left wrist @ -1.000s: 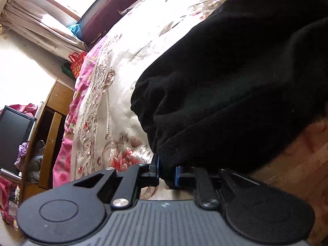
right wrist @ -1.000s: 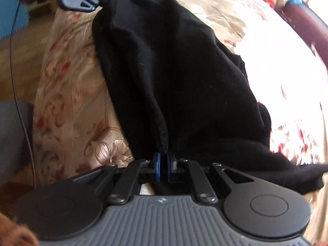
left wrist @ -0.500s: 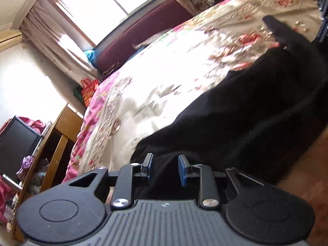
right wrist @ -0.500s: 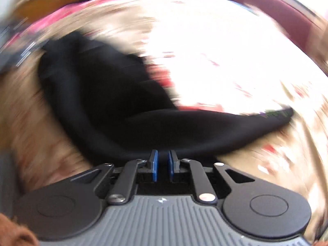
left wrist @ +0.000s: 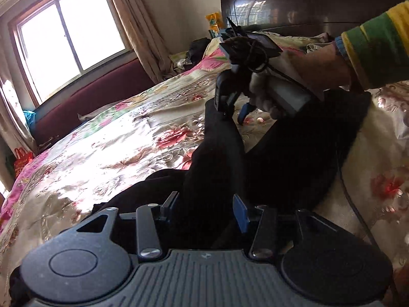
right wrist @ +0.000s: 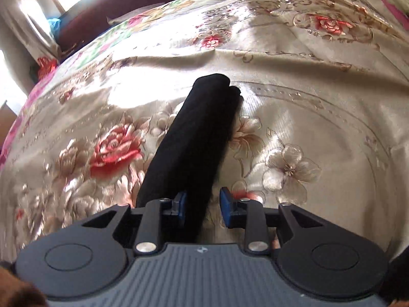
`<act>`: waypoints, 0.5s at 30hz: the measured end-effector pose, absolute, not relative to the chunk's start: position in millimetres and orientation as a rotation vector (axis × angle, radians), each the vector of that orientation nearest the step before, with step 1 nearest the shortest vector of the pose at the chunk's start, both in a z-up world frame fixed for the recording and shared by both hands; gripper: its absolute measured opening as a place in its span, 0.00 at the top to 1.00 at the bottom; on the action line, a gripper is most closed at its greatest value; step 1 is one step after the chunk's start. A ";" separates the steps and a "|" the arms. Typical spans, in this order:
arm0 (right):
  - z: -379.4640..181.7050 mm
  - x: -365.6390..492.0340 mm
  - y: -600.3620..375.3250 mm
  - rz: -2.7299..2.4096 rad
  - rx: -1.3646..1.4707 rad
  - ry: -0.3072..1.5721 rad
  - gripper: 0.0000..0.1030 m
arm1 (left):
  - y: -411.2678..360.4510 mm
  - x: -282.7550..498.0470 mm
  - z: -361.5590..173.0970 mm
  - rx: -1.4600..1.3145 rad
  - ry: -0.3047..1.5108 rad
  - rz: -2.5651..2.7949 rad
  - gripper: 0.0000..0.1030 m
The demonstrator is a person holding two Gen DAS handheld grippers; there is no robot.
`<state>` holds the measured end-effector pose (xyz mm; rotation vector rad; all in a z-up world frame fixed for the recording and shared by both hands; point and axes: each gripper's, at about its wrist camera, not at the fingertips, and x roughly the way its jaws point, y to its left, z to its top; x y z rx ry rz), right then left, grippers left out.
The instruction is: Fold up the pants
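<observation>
- Bed: covered with a glossy floral spread, serving as the folding surface in both views.
- Black pants: lying on the bed, bunched at the near edge, one narrow leg section running away from the left wrist view toward the right tongs.
- Same leg in the right wrist view: stretched out flat on the spread, doubled into a long strip, rounded far end resting on the cloth.
- Step in hand, judged: a leg just laid out lengthwise, grip let go, fold not finished; main body of the garment not squared up.
- Right tongs: released, blue pads spread apart, leg fabric lying between them and touching the left pad only.
- Left tongs: released, pads wide apart, dark cloth lying loose between them, nothing pinched.
- Next move, judged: calls for re-gripping at the bunched waist end or along the leg edge, both tongs clenching on cloth only, not on the spread beneath.
- Caution: slippery satin likely to let the strip slide during a pull.
</observation>
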<state>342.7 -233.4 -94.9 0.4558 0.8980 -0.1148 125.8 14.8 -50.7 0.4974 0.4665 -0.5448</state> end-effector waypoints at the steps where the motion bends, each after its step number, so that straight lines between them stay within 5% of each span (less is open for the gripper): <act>1: -95.4 348.4 -236.9 -0.108 0.486 0.890 0.72 | 7.6 129.0 -54.9 0.508 0.482 -0.545 0.42; 5: -94.0 356.8 -249.6 -0.115 0.633 0.874 0.72 | -5.2 142.9 -66.5 0.515 0.533 -0.524 0.42; 15: -69.0 341.7 -251.8 -0.090 0.483 0.816 0.68 | -21.6 151.7 -74.2 0.538 0.539 -0.554 0.48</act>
